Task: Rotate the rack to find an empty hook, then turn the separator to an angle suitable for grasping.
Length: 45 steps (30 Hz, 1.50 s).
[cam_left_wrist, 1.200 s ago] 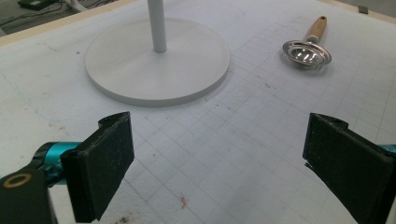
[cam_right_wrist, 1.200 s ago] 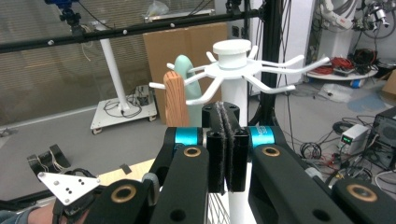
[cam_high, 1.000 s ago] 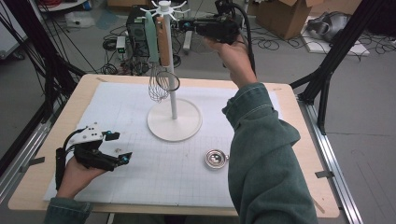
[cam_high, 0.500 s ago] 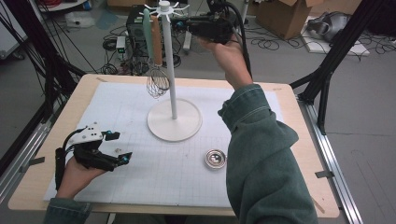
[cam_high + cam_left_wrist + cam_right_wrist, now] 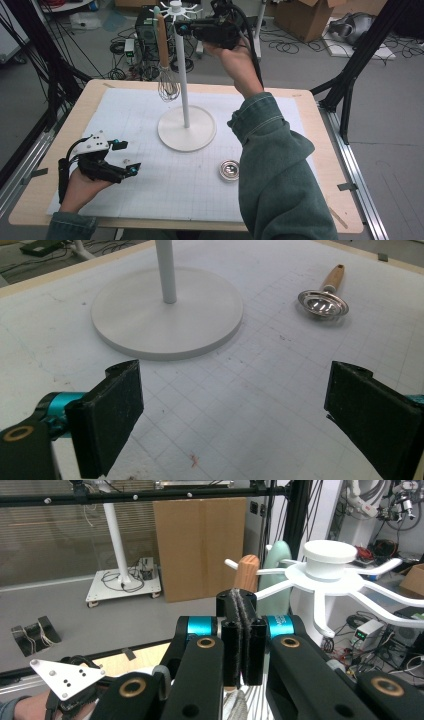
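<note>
Whisk [image 5: 167,75] beside stand pole [image 5: 182,75], touching neither.

Right gripper [image 5: 242,611] has its jaws pressed shut, pads basically touching, right in front of the whisk's wooden handle [image 5: 247,572]. White rack top [image 5: 328,560] with its spokes sits just beside it, cardboard box [image 5: 200,545] behind.
</note>
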Tool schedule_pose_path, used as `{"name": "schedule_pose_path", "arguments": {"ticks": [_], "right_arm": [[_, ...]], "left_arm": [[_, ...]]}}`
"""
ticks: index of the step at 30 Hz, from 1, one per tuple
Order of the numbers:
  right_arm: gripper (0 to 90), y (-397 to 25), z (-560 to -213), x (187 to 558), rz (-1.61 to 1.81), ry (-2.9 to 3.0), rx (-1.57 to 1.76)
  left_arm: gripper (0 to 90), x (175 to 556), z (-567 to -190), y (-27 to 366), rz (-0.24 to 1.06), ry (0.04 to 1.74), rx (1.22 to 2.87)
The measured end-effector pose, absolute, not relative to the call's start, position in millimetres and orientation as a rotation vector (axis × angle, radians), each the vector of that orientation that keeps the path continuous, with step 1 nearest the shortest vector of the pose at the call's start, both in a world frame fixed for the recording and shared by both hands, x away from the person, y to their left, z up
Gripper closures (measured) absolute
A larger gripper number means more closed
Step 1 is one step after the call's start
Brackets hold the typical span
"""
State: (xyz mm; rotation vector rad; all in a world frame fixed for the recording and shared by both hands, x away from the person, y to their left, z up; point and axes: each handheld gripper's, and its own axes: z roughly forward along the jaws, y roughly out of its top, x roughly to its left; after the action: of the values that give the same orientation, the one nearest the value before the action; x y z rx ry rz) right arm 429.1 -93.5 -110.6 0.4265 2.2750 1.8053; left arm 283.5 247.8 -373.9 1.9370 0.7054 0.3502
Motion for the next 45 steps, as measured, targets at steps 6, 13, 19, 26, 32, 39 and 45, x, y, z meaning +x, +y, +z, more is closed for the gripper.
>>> {"name": "schedule_pose_path", "arguments": {"ticks": [6,13,19,26,32,39,45], "right_arm": [[89.6,-89,-112,427,1.801,2.28,0.41],[85.4,-99,-119,423,1.816,2.282,0.411],[72.2,-114,-132,420,1.828,2.3,0.441],[57.8,-138,-157,410,1.814,2.324,0.491],[51.0,-162,-182,400,1.786,2.356,0.547],[45.1,-188,-218,391,1.763,2.399,0.614],[41.5,-203,-244,383,1.735,2.423,0.652]], "left_arm": [[9.3,283,-373,249,0.35,0.705,1.931],[9.3,283,-375,248,0.339,0.701,1.93],[9.3,284,-375,248,0.344,0.705,1.929],[9.3,284,-376,247,0.34,0.708,1.935],[9.3,285,-377,244,0.332,0.701,1.937],[9.3,284,-377,241,0.33,0.697,1.944],[9.3,284,-378,241,0.325,0.698,1.945]]}}
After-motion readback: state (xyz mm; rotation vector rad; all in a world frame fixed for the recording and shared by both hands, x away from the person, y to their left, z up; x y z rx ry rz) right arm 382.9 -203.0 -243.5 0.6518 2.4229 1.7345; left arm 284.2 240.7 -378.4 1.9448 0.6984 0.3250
